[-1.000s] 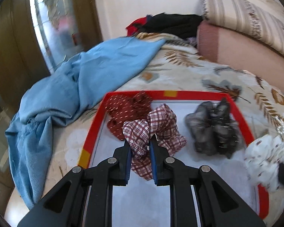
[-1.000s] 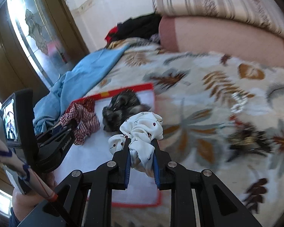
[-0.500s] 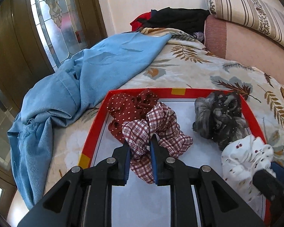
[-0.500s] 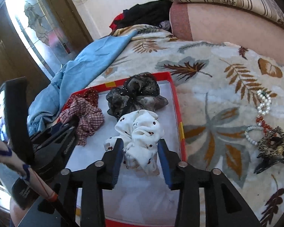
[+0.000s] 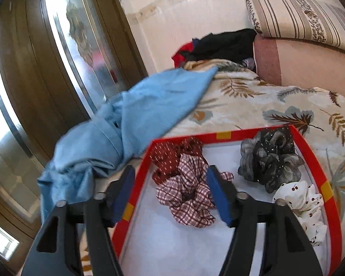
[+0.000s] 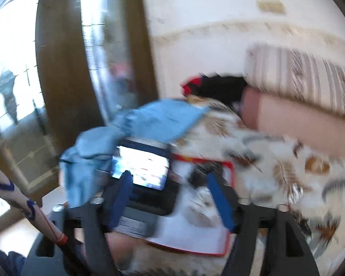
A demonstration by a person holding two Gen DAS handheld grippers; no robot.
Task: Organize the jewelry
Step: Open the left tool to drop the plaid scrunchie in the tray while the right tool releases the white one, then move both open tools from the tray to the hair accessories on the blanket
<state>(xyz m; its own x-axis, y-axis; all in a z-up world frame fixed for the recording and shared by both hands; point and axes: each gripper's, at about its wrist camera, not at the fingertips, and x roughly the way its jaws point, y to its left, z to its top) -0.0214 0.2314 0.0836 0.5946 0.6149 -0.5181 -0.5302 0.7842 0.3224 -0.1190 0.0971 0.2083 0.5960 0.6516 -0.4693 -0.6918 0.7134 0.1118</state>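
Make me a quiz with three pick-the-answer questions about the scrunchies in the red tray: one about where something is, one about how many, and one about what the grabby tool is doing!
1. Where does the checked scrunchie lie?
A. On the blue cloth
B. In the red tray, against the dotted red scrunchie
C. On the striped pillow

2. How many scrunchies are in the tray?
A. Two
B. Four
C. Six

3. What is the left tool doing?
A. Squeezing the checked scrunchie
B. Holding the white scrunchie
C. Standing open, with its pads clear of the checked scrunchie

Answers:
1 B: it rests on the tray floor, touching the dotted red one.
2 B: dotted red, checked, grey-black scrunchie and white cherry scrunchie.
3 C: its jaws are opening and a gap shows beside each blue pad.
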